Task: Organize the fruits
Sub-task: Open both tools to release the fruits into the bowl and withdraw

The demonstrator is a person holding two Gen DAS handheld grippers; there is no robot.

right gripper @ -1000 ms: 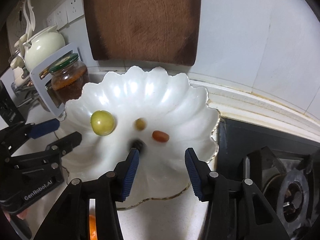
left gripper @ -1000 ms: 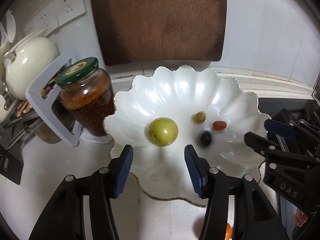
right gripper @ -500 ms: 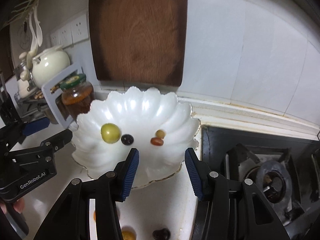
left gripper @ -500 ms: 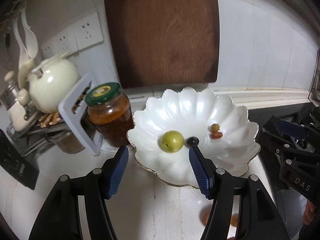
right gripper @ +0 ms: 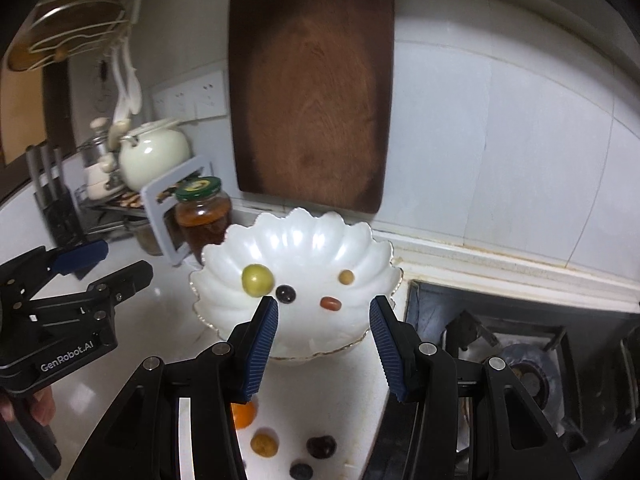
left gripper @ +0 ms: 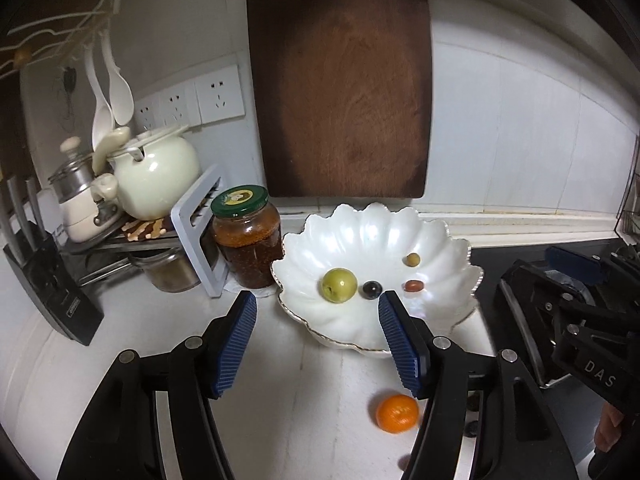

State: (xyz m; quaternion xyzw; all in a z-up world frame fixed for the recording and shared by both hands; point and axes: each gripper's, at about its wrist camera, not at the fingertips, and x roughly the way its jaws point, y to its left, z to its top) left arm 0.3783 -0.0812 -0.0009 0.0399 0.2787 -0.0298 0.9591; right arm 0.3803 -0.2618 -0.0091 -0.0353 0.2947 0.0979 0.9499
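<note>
A white scalloped bowl [left gripper: 372, 232] [right gripper: 304, 236] sits on the counter. It holds a green round fruit [left gripper: 339, 285] [right gripper: 257, 279], a dark grape [left gripper: 372, 289] [right gripper: 285, 293], a red date [left gripper: 413, 286] [right gripper: 331, 303] and a small yellow-brown fruit [left gripper: 413, 259] [right gripper: 346, 277]. On the counter in front lie an orange [left gripper: 397, 413] [right gripper: 243, 415], a yellow fruit [right gripper: 264, 443], a dark red fruit [right gripper: 321, 446] and a dark blue one [right gripper: 301, 471]. My left gripper [left gripper: 318, 344] and right gripper [right gripper: 324, 346] are open and empty, held back from the bowl.
A jar with a green lid [left gripper: 246, 236] stands left of the bowl, beside a grey rack [left gripper: 192, 216] and a cream teapot [left gripper: 154, 172]. A dark wooden cutting board [left gripper: 340, 84] leans on the wall. A black gas hob [right gripper: 520, 360] lies to the right.
Both grippers have pulled back and up from the bowl, staying open. The dark grape rolled left to rest beside the green fruit. Loose fruits on the counter have come into view.
</note>
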